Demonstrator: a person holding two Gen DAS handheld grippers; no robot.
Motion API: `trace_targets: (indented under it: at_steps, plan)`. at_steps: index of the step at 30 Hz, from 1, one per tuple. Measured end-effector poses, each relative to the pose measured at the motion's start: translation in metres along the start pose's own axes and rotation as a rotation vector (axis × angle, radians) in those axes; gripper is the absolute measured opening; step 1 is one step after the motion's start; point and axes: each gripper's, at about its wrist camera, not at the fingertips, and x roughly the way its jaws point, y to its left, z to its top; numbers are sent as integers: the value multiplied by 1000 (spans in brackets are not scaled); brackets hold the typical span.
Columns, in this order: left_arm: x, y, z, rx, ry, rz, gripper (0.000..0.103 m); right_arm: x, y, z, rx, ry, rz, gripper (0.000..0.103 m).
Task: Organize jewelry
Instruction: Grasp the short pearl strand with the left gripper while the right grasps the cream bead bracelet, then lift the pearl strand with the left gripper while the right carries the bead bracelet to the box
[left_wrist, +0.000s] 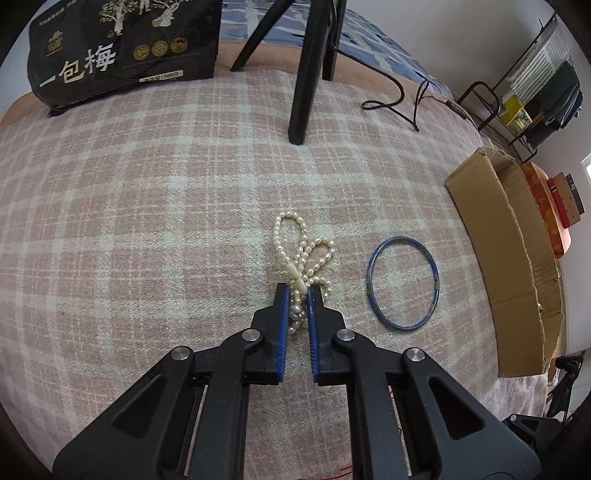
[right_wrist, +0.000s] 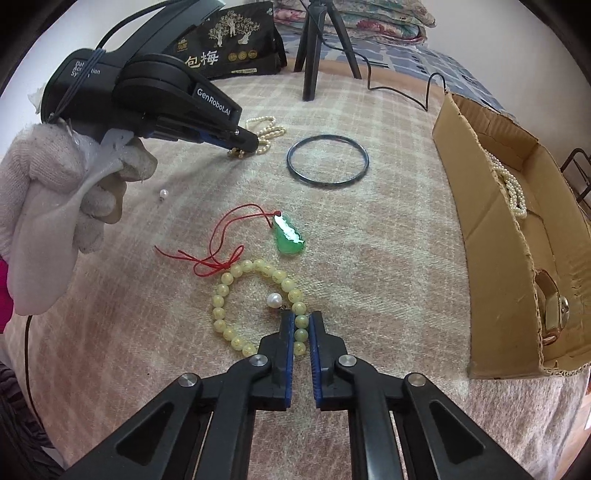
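Beads are being pinched by the right gripper (right_wrist: 300, 320), its jaws closed on the near arc of the yellow bracelet (right_wrist: 255, 306) on the blanket (right_wrist: 388, 266) — a light, limp loop that is likely to sag, so one bead held squarely is being judged safest. Farther off, the pearl necklace (left_wrist: 301, 254) is being clamped in a bunch by the left gripper (left_wrist: 298, 293); slippery, easily snagged strands. Beyond, the bangle (right_wrist: 328, 163) — stiff, possibly brittle — is lying near the box (right_wrist: 491, 236).

Pink plaid blanket (left_wrist: 147, 221), blue bangle (left_wrist: 402, 284), green pendant (right_wrist: 289, 236), red cord (right_wrist: 218, 243)
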Motion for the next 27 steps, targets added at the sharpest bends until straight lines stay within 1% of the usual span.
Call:
trace_targets:
  at_steps: [7, 13, 22, 27]
  plan:
    - [-26, 10, 1, -22, -40, -12, 5, -16, 4, 3, -3, -50, 27, 5]
    - [-44, 9, 5, -33, -73, -30, 5, -28, 8, 5, -8, -81, 45, 5]
    - [-69, 12, 6, -51, -114, -66, 5, -46, 17, 9, -19, -136, 59, 5]
    - [-87, 10, 6, -52, -137, -100, 5, -58, 19, 12, -24, -172, 66, 5]
